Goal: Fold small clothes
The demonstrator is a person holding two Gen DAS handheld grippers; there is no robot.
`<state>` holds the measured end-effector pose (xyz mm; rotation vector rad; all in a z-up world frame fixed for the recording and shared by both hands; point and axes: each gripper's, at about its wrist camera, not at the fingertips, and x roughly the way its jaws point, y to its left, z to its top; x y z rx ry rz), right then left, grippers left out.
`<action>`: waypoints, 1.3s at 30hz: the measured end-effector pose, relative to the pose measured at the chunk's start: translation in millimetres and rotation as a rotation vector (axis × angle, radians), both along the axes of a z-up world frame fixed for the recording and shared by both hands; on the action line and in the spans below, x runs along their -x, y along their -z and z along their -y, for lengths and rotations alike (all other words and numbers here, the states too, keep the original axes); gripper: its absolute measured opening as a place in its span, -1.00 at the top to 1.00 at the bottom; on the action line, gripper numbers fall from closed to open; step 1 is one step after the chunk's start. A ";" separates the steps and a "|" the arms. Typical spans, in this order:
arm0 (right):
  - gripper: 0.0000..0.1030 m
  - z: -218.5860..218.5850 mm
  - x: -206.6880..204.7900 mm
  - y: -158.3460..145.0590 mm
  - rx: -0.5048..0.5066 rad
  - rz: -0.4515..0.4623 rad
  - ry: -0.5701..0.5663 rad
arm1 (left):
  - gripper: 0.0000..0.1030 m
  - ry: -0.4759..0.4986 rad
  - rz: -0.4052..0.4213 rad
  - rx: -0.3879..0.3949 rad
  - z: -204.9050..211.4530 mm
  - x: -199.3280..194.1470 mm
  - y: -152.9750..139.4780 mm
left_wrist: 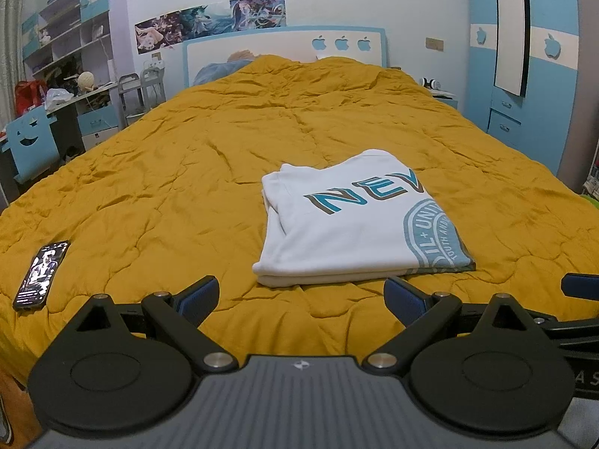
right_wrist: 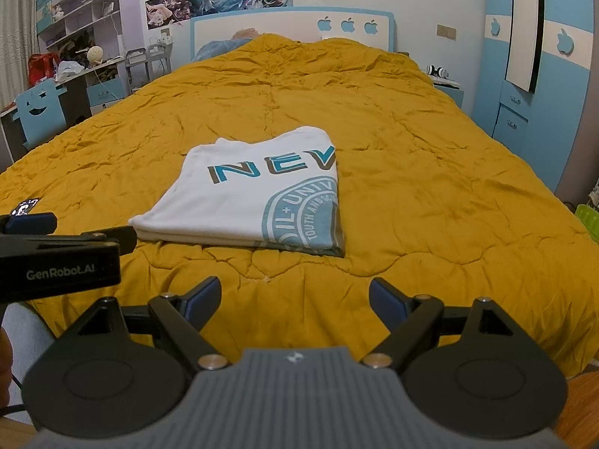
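Note:
A white T-shirt [left_wrist: 348, 232] with blue lettering and a round blue print lies folded into a neat rectangle on the mustard-yellow quilt [left_wrist: 187, 172]. It also shows in the right wrist view [right_wrist: 254, 198]. My left gripper [left_wrist: 301, 293] is open and empty, held just short of the shirt's near edge. My right gripper [right_wrist: 294, 299] is open and empty, a little back from the shirt's near right corner. The left gripper's body [right_wrist: 56, 258] shows at the left of the right wrist view, beside the shirt's near left corner.
A phone [left_wrist: 41, 275] lies on the quilt at the near left. The bed's headboard [left_wrist: 284, 48] is at the far end. A desk with shelves [left_wrist: 71, 86] stands left, a blue wardrobe [left_wrist: 524, 75] right, a green bin [right_wrist: 587, 220] at the far right.

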<state>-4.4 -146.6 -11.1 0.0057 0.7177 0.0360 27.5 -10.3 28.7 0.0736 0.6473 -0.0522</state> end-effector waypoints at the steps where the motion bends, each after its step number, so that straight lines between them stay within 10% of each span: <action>1: -0.59 -0.1 -0.3 0.5 0.000 0.000 0.000 | -1.00 0.000 0.000 -0.001 -0.1 -0.2 -0.2; 39: -0.59 0.0 -0.8 3.1 -0.001 -0.005 -0.001 | -1.00 0.012 0.000 -0.005 -1.5 -1.4 -0.8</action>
